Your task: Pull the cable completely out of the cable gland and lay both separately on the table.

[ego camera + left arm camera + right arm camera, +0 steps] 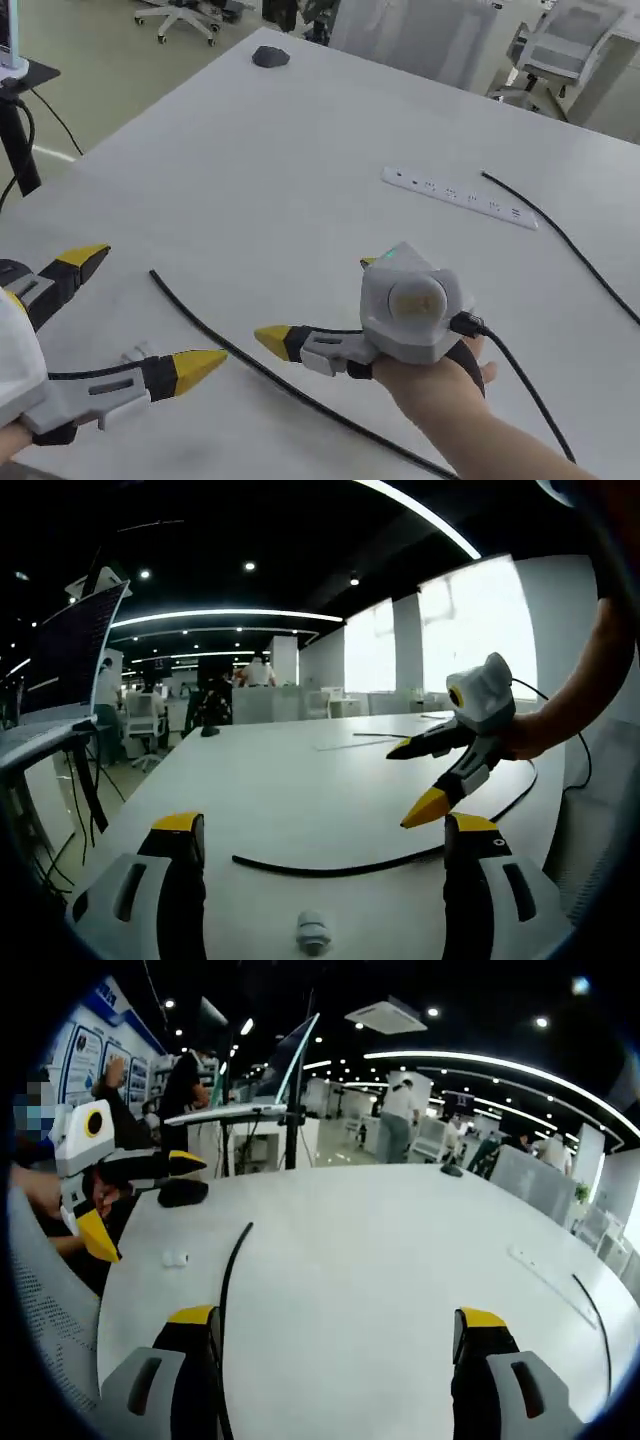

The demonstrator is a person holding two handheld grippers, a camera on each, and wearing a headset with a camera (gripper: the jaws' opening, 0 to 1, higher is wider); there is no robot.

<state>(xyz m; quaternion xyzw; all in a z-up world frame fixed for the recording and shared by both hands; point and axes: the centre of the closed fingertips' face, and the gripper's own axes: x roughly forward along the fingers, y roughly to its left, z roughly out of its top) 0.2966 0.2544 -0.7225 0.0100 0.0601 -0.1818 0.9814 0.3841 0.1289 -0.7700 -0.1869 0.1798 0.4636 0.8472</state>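
Open-plan office, desks and swivel chairs at the far side.

1. Large white table (300, 150). Carries all items below.
2. Long thin black cable (231, 1265). Lies loose on the table in a shallow curve between the two tools, one end free and bare. Nothing grips it.
3. Left hand-held gripper (143, 310), grey body, yellow-tipped jaws. Jaws spread wide, holding nothing, low over the table near the cable's free end.
4. Right hand-held gripper (321, 300), same make. Jaws likewise spread and empty, one tip just above the cable's mid-run.
5. White power strip (460, 197) with its own black lead (560, 235). Well apart from the work.
6. Small white plastic cable gland (312, 932). Sits alone on the table between the left gripper's jaws, apart from the cable.

Condition: both task items appear separated and laid down.

Hazards, judged:
- The gland is light and rounded, so a jaw sweeping away could knock it, rolling it against the cable or toward the near edge.
- The right lower jaw tip could snag the cable on lifting and drag it onto the gland.
- The power strip's lead could be mistaken for the task cable.
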